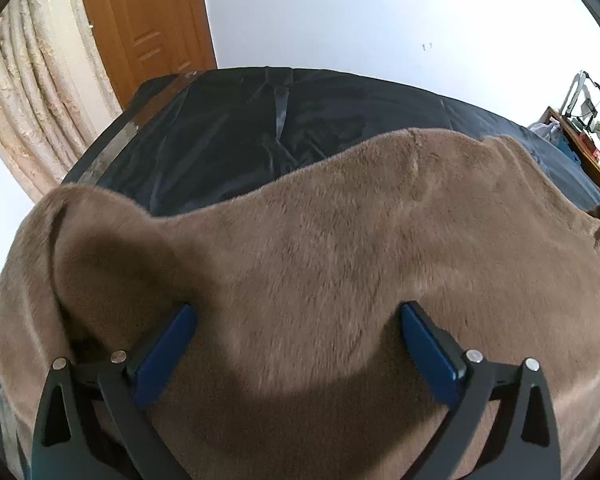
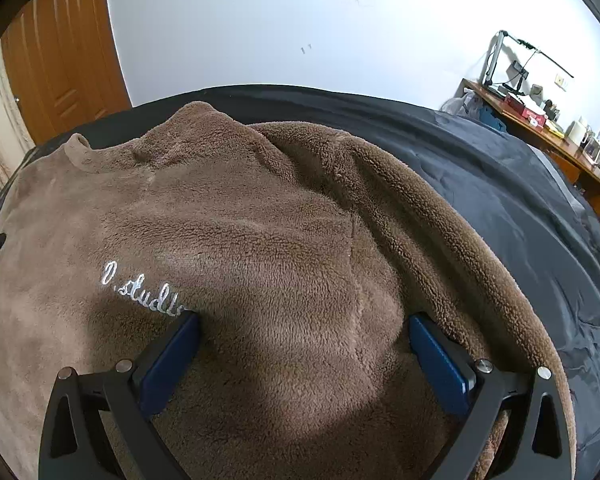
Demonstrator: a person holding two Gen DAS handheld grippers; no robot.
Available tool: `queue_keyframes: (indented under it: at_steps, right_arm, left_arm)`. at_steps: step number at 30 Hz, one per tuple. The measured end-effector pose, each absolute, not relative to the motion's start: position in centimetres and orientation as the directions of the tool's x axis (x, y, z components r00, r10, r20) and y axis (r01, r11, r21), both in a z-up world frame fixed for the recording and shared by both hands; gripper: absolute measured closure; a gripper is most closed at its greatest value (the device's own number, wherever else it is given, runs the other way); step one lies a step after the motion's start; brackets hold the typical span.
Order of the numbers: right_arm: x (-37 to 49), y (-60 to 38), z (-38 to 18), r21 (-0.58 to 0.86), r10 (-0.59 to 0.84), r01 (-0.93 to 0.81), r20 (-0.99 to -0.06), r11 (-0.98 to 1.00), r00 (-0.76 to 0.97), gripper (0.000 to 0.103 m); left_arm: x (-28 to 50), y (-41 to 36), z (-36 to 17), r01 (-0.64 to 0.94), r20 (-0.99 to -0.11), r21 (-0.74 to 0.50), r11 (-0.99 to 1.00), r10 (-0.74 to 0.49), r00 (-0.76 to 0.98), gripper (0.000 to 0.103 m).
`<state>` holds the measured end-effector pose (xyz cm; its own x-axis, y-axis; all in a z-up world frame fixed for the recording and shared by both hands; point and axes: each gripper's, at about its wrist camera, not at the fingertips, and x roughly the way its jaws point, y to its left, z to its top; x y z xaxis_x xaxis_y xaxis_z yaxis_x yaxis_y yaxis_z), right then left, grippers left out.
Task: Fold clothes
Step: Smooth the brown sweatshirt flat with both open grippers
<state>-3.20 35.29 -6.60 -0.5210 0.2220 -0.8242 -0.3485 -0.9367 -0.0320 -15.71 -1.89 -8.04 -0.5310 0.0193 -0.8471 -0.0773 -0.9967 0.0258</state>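
Two open tongs (image 1: pixel 298 320) (image 2: pixel 302 330), one brown fleece (image 2: pixel 260 220)

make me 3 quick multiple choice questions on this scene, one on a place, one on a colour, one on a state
1. Where does the fleece top lie?
A. on the dark bed cover
B. on the desk
C. on the floor

2. What colour is the stitched lettering?
A. red
B. white
C. black

3. How does the right gripper stand?
A. shut on the collar
B. out of view
C. open over the top

Answers: 1 A, dark cover shows around the top. 2 B, the script is white on brown. 3 C, its blue fingers stand wide apart, gripping nothing.
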Motion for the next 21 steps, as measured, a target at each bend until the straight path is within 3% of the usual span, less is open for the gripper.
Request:
queue_keyframes:
  at_steps: [12,21]
  right_arm:
    - [-1.9,35.7,-6.0,-0.025,0.215,-0.340,-0.818,-0.940,-0.533,0.000]
    - [10.7,27.0,0.1,0.104,-0.029,-0.064,-0.709,-0.993,-0.704,0.000]
  left_arm:
    - [-4.6,0.1,-3.8,-0.331,-0.825,0.031,-0.943,0.163,-0.541,0.001]
    - [0.6,4.8,-4.9,-0.442,-0.842,-0.001,-0.897,0.239,-0.484,0.001]
